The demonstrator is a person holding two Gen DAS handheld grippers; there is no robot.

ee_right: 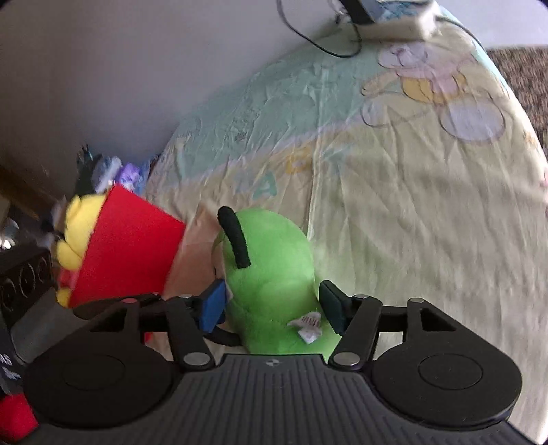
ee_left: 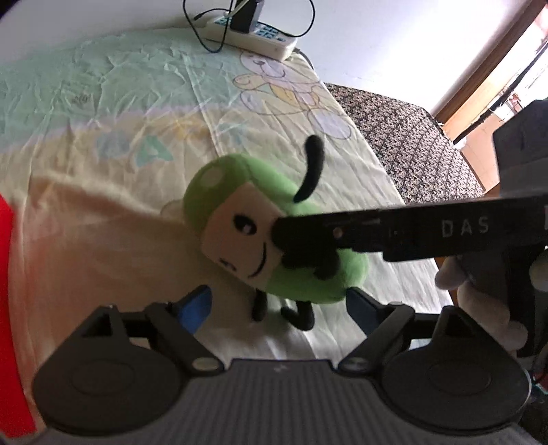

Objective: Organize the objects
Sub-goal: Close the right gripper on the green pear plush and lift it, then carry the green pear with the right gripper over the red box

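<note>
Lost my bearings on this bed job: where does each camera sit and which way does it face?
Left wrist: on the left gripper, angled down at the green plush's face; own open fingers, the right gripper's bar and a gloved hand show.
Right wrist: on the right gripper, angled down at the plush's back; own open fingers show, red plush left.
Shared: green plush, bedsheet, power strip.

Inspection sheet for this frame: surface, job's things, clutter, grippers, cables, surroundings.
Surface: bed sheet, pale green and yellow, wrinkled, cartoon bear print.
Job's things: green plush toy on the sheet; red and yellow plush toy beside it.
Clutter: small items piled by the wall, too blurred to name.
Grippers: left gripper open; right gripper open, jaws either side of the green toy.
Cables: power strip with black cable at the bed's far end.
Surroundings: white wall, patterned dark fabric.
</note>
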